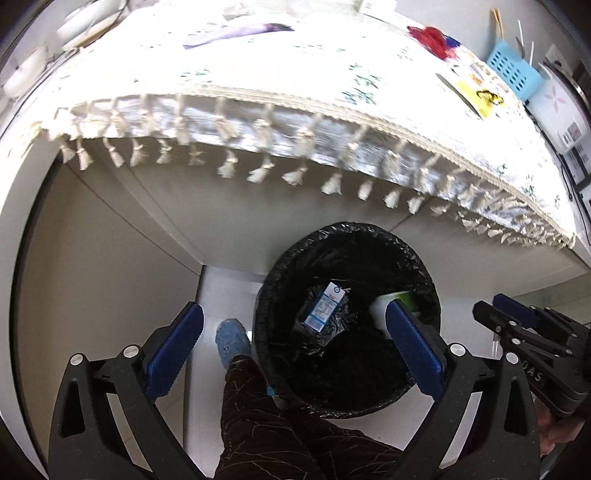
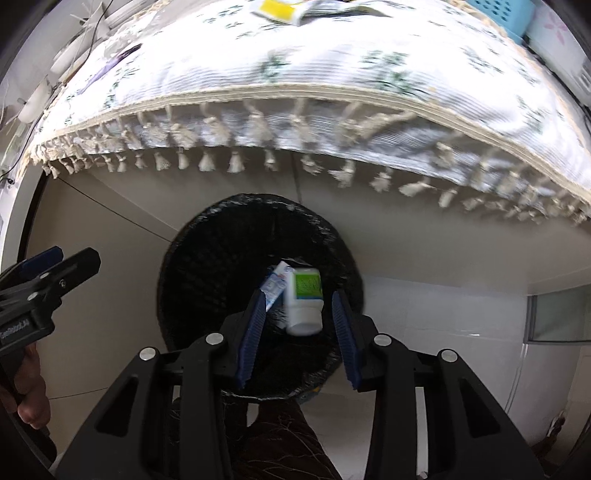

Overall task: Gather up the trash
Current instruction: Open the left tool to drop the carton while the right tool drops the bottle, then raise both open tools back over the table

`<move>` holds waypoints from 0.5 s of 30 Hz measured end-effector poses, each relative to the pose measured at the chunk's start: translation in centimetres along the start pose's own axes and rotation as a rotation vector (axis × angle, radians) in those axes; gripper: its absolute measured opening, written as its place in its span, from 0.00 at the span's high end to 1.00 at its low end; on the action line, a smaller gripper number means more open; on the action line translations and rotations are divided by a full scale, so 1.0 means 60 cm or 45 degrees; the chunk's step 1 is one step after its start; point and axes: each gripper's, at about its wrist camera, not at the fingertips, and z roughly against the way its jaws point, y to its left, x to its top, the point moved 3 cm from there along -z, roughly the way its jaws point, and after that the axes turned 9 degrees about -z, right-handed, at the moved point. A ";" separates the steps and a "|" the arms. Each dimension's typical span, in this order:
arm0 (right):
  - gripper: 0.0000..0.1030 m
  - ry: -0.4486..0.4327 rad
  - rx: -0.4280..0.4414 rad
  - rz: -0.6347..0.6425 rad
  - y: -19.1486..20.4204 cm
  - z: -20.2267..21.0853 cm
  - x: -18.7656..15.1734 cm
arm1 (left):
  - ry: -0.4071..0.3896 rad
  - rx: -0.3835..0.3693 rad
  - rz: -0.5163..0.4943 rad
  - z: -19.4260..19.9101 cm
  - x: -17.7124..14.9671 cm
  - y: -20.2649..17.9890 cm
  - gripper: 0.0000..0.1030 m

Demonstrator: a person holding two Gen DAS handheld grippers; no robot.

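A round bin with a black liner (image 1: 295, 254) stands on the floor under the table edge; it also shows in the right wrist view (image 2: 207, 266). Inside lies a blue and white carton (image 1: 325, 306), also in the right wrist view (image 2: 275, 284). A white bottle with a green label (image 2: 304, 302) is in the air between my right fingers over the bin; the pads do not touch it. It shows partly in the left wrist view (image 1: 384, 306). My right gripper (image 2: 301, 306) is open. My left gripper (image 1: 295, 325) is open wide and empty over the bin.
A table with a white fringed cloth (image 1: 295, 85) overhangs the bin. On it lie a purple wrapper (image 1: 236, 33), red trash (image 1: 432, 37), a yellow packet (image 1: 476, 96) and a blue basket (image 1: 513, 70). The person's leg (image 1: 266, 417) and blue shoe (image 1: 232, 341) stand beside the bin.
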 end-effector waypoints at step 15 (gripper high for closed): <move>0.21 -0.117 0.019 -0.032 0.008 0.085 0.042 | -0.029 0.003 0.039 0.037 0.026 0.040 0.06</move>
